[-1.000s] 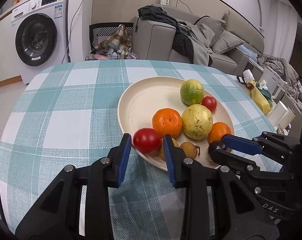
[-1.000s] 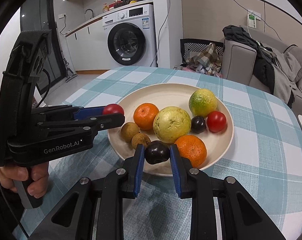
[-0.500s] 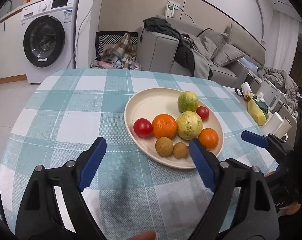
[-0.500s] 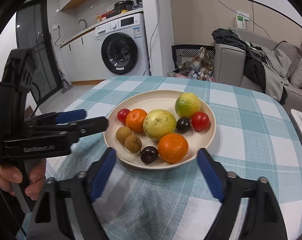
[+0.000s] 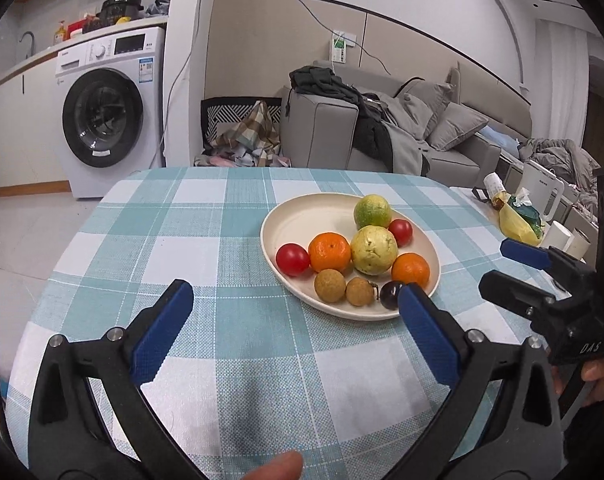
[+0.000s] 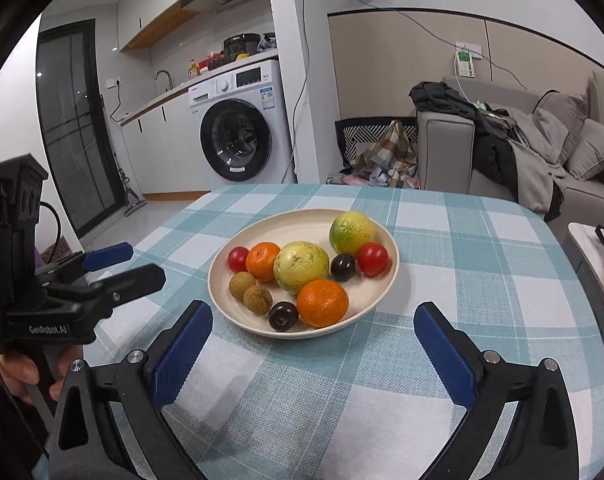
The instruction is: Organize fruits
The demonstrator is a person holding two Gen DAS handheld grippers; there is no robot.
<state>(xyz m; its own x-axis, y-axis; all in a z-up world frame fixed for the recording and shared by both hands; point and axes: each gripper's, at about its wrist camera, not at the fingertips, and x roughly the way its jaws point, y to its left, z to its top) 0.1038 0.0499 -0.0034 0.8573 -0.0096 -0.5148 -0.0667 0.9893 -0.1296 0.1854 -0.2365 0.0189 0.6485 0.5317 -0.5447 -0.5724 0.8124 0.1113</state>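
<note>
Altogether, plate [image 6: 385, 240], two oranges [image 6: 322, 302], two tomatoes [image 6: 372, 258], both hand-held grippers [image 6: 311, 342] opening, nothing between jaws

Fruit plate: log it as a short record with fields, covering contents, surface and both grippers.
plate: cream plate on checked tablecloth
contents: two oranges, two red tomatoes, two brown longans, two dark plums, one yellow guava, one green-yellow citrus
loose fruit on cloth: none seen
left gripper: jaws opening, nothing between them
right gripper: jaws opening, nothing between them
gripper position: both short of the plate's near rim
</note>
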